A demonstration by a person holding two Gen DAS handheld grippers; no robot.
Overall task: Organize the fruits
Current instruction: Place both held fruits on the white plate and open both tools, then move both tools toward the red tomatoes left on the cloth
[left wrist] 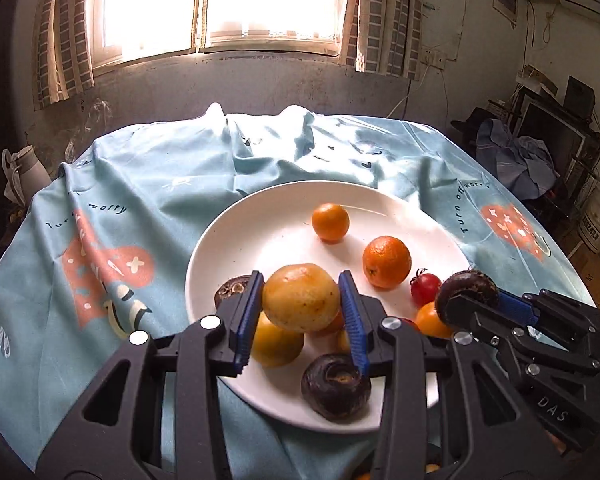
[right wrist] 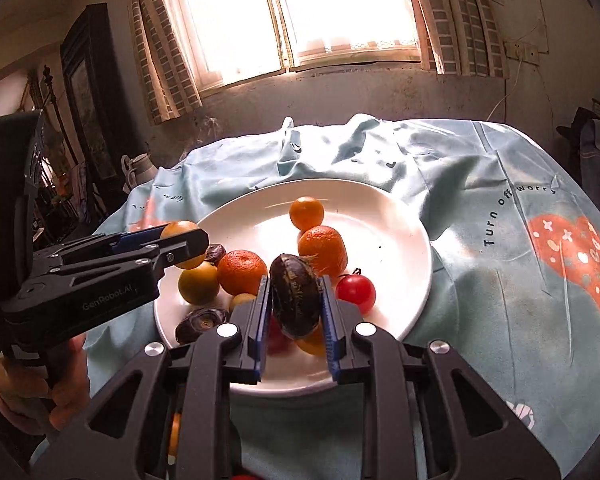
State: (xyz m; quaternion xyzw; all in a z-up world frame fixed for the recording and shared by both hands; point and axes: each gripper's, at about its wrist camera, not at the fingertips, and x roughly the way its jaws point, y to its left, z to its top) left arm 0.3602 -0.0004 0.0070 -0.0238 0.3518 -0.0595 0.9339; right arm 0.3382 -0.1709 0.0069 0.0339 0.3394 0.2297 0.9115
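Carrying fruit w/ both tongs over the white plate (left wrist: 220,264): left gripper (left wrist: 302,312) pinches a yellow fruit (left wrist: 300,296), right gripper (right wrist: 296,312) pinches a dark fruit (right wrist: 294,300). Approx. midway; oranges, a tomato (right wrist: 355,293) & others already on the plate, these two unplaced.

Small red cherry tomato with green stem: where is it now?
The small red cherry tomato lies on the white plate, right side in the right wrist view, just right of the right gripper and below the orange tangerine.

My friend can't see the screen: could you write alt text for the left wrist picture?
The left gripper holds a yellow-orange fruit above a white plate of oranges, a cherry tomato and dark chestnut-like pieces. The right gripper beside it grips a dark one.
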